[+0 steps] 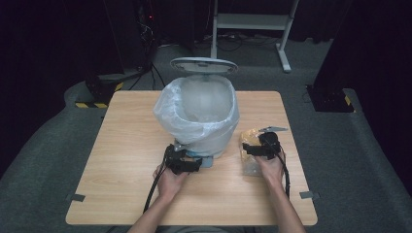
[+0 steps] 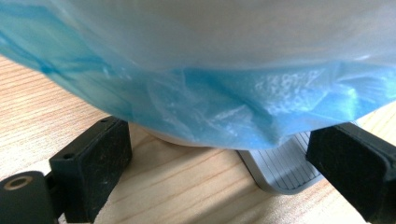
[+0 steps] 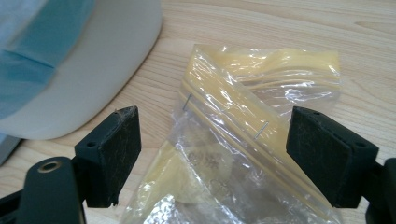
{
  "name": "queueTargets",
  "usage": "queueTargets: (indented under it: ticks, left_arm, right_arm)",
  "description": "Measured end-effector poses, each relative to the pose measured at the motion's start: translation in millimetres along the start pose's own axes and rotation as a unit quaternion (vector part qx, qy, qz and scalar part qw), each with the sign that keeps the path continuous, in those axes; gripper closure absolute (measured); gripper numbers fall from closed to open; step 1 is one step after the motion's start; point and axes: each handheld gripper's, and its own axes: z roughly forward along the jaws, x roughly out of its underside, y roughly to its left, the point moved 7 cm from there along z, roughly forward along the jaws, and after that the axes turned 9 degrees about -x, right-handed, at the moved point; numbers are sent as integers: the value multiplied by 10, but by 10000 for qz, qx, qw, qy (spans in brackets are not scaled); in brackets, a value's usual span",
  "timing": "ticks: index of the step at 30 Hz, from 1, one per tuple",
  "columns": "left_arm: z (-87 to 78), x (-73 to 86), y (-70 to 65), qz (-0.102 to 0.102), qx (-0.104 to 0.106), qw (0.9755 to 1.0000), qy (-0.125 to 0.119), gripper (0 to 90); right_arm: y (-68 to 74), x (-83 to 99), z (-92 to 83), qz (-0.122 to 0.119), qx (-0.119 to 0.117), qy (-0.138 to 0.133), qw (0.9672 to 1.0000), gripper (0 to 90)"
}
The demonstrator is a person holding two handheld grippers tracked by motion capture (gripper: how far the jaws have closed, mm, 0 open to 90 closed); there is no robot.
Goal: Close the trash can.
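A white pedal bin point(image 1: 204, 116) with its lid point(image 1: 204, 64) raised stands on the wooden table point(image 1: 121, 145), lined with a pale blue bag point(image 2: 210, 107). My left gripper point(image 1: 187, 162) is open at the bin's base, its jaws on either side of the grey foot pedal point(image 2: 285, 168). A crumpled yellowish clear plastic bag point(image 3: 243, 140) lies on the table to the right of the bin. My right gripper point(image 3: 212, 158) hovers open over that bag, one jaw on each side of it, holding nothing.
The bin's white wall point(image 3: 93, 70) is close on the left of my right gripper. Beyond the table stand a white metal frame point(image 1: 252, 24) and dark equipment on the grey floor. Tape tabs point(image 1: 77, 197) mark the table's front corners.
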Motion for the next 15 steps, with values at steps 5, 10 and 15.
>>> queueTargets:
  ticks: [5,10,15]
  left_arm:
    - [0,0,0,-9,4,10000,-3,69]
    - [0,2,10,21,-19,10000,11,70]
    - [-2,3,12,18,-15,10000,15,71]
  right_arm:
    - [-44,29,53,14,191,97,9998,155]
    - [-70,43,83,-13,328,153,9993,147]
    - [-111,97,146,114,391,330,9986,137]
